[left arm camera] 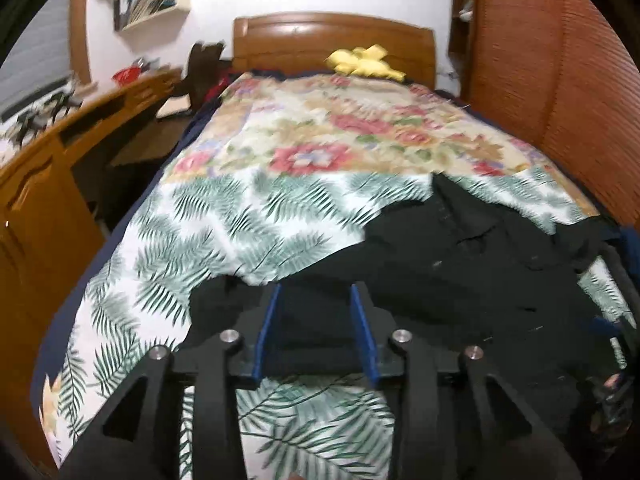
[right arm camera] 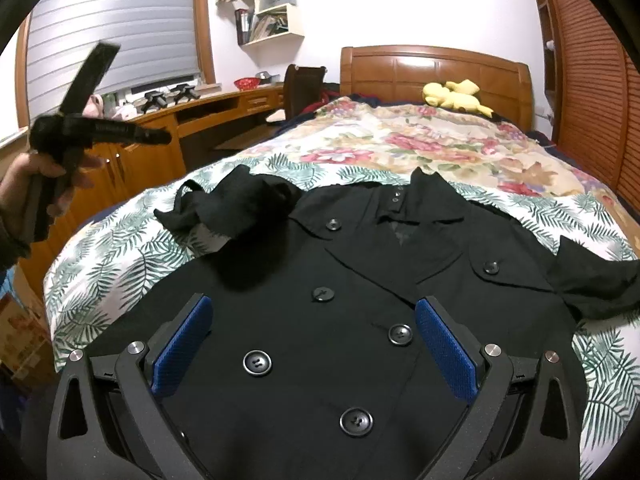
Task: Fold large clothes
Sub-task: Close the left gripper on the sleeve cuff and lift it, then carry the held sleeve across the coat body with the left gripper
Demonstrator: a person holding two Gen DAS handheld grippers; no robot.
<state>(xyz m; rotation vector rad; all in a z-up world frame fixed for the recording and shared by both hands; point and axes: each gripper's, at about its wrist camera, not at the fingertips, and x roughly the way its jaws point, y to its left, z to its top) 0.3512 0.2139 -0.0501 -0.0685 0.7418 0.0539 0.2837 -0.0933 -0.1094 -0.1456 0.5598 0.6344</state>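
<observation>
A black double-breasted coat (right arm camera: 320,360) lies face up on the bed, collar towards the headboard. One sleeve (right arm camera: 240,208) is bunched up and folded in over the shoulder; the other sleeve (right arm camera: 592,280) sticks out to the right. My right gripper (right arm camera: 314,302) hovers over the buttoned front, open wide, with nothing pinched. My left gripper (left arm camera: 316,290) is open too, its blue pads apart above the coat's (left arm camera: 460,264) edge. In the right wrist view a hand (right arm camera: 24,188) holds that gripper in the air, left of the coat and clear of it.
The bed has a palm-leaf sheet (right arm camera: 120,248) near me and a floral cover (right arm camera: 440,140) farther off. A yellow plush toy (right arm camera: 456,98) lies by the wooden headboard (right arm camera: 432,68). A wooden desk (right arm camera: 208,116) runs along the left, and louvred wardrobe doors (right arm camera: 592,80) stand on the right.
</observation>
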